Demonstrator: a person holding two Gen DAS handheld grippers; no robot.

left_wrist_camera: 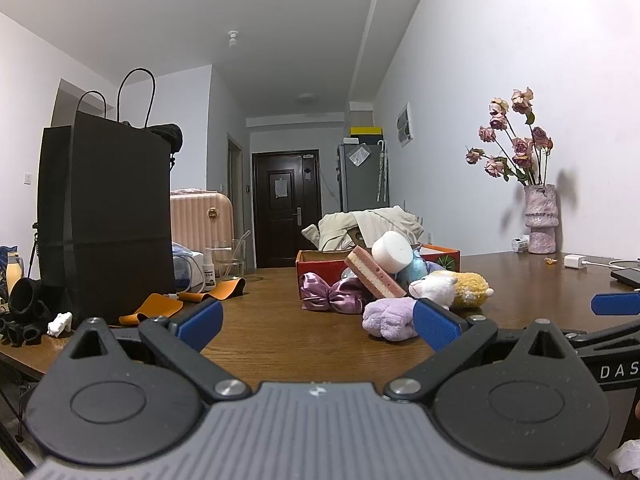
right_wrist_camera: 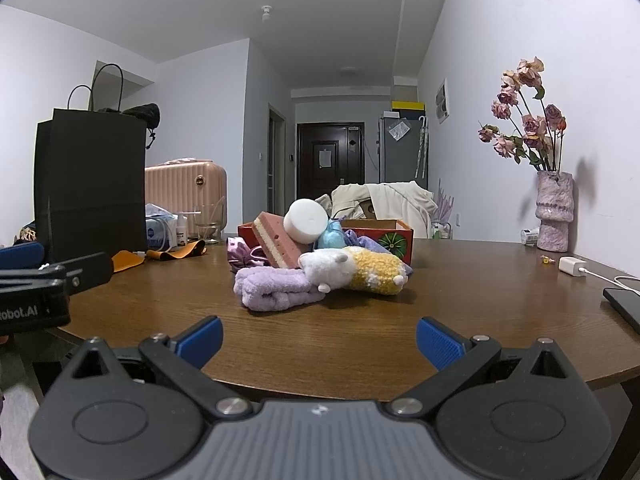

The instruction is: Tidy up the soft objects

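Soft toys point(right_wrist_camera: 320, 268): heaped at 12 o'clock, mid-worktop point(right_wrist_camera: 460, 300), against red box point(right_wrist_camera: 394, 236). Left gripper point(left_wrist_camera: 318, 326), right gripper point(right_wrist_camera: 319, 340): fingers wide, empty. Step: approach; next, one toy pinched.

Lilac towel point(right_wrist_camera: 276, 288), pink sponge point(right_wrist_camera: 278, 246) (cream-striped), red box point(right_wrist_camera: 394, 236).

One sponge point(right_wrist_camera: 276, 246), one box point(right_wrist_camera: 394, 236)

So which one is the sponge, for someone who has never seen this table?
Find the red cardboard box mid-table with soft toys heaped before it. The sponge leans at the heap's left, under a white foam cylinder: the only flat pink slab with a cream layer.
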